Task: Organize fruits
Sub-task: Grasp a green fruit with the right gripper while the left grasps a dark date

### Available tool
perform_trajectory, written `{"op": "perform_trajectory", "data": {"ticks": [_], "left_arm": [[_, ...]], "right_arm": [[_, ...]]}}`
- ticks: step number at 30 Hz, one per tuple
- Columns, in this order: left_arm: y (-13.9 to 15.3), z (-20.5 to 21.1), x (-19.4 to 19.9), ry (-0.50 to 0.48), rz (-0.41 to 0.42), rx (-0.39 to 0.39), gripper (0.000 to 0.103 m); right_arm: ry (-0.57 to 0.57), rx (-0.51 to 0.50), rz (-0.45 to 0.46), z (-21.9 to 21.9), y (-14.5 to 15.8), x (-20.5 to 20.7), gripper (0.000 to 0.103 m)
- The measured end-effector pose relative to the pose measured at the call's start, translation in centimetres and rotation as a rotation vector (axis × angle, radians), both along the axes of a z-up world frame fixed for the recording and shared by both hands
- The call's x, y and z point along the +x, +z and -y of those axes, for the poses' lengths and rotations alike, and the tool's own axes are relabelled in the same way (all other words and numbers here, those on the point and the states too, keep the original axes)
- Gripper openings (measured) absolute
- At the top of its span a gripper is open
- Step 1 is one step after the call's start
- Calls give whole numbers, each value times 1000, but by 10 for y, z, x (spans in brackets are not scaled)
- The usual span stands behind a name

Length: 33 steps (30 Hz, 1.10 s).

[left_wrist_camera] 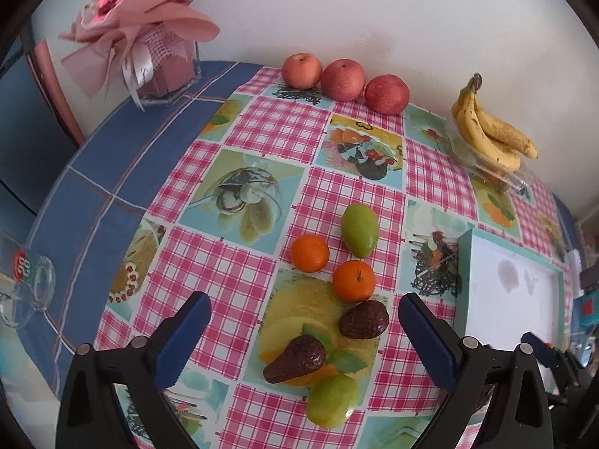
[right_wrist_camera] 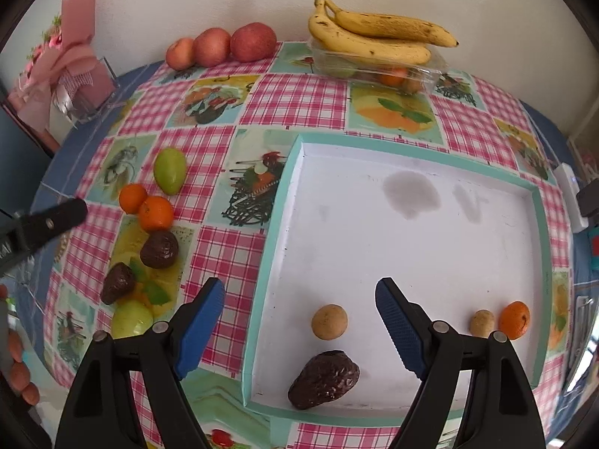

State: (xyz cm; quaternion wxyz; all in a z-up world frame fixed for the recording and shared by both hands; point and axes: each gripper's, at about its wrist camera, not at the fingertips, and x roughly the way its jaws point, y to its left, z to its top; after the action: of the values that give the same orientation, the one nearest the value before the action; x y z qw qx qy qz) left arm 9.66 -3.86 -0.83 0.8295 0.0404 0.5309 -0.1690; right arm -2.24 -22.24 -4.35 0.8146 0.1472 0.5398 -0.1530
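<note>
On the checkered surface (right_wrist_camera: 299, 101), the white tray (right_wrist_camera: 411, 224) is barely filled, so the spread, empty left gripper (left_wrist_camera: 303, 336) is best lowered squarely over the nearest dark avocado (left_wrist_camera: 294, 358), while the right gripper (right_wrist_camera: 299, 321) is held spread too.

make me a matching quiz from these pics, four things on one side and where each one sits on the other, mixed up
Things:
1. bananas
2. three apples
3. two green mangoes
4. small round brown fruit

Places:
A. in the white tray, just above a dark avocado
B. in a row against the wall at the back of the table
C. on top of a clear plastic box
D. loose on the checked tablecloth to the left of the tray, in a cluster with oranges and avocados

Pairs: 1-C, 2-B, 3-D, 4-A
</note>
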Motion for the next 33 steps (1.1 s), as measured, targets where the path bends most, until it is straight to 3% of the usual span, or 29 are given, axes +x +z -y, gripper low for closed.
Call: {"op": "perform_trajectory", "data": {"ticks": [11, 14, 24, 28, 33], "left_arm": [[-2, -36, 13, 95, -32, -41, 96], [-8, -50, 17, 138, -55, -41, 97], [-35, -73, 23, 189, -127, 36, 96], [-42, -80, 25, 193, -143, 71, 97], [-49, -84, 25, 187, -169, 81, 97]], "right_arm": [[16, 67, 23, -21, 0, 16, 83], [56, 73, 29, -36, 0, 22, 78], [166, 166, -13, -86, -16, 34, 75], [194, 189, -39, -99, -23, 38, 67], [235, 207, -66, -117, -30, 42, 66]]}}
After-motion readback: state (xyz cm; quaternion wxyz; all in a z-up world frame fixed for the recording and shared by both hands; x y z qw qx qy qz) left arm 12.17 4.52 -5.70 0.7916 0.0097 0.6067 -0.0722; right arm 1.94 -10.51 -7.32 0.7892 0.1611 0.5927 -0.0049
